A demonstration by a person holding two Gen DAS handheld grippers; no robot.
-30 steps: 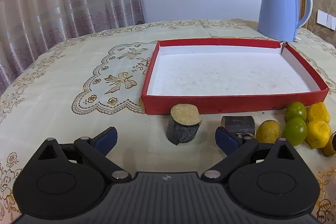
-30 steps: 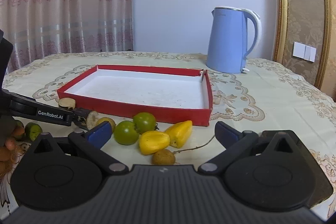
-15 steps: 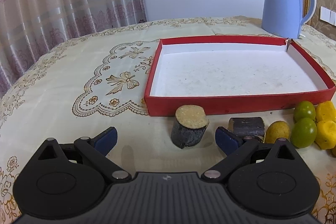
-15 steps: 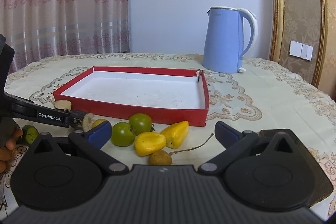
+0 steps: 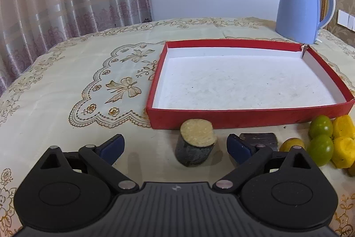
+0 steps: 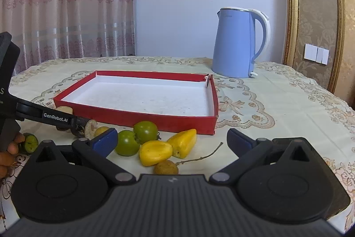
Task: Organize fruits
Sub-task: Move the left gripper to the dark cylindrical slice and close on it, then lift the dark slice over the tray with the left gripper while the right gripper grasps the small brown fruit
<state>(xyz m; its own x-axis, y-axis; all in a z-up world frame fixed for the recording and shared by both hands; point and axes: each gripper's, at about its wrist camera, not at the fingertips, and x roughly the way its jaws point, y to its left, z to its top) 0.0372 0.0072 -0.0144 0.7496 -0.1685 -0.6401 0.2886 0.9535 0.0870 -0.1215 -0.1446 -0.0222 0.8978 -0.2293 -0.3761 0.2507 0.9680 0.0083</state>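
Before the red tray: fruit pieces lie on the counter (image 5: 66, 86), none yet inside the red tray (image 5: 248, 118).
Cut dark-skinned stub (image 5: 196, 144): stands just in front of the tray's near wall, between the left gripper's fingers but apart from both.
Second dark piece (image 5: 258, 139): just right of the stub, partly behind the right-hand fingertip.
Green fruits (image 6: 135, 138) and yellow pieces (image 6: 168, 146): clustered near the tray's near right corner, touching one another.
Brown stemmed fruit (image 6: 166, 167): nearest the right gripper.
Risk: the stub is tilted, so I judge a closing pinch may tip or roll it; the right-hand finger may nudge the second dark piece.
Left gripper (image 5: 175, 146): spread wide, holding nothing.
Right gripper (image 6: 172, 139): spread wide, empty, above the cluster.
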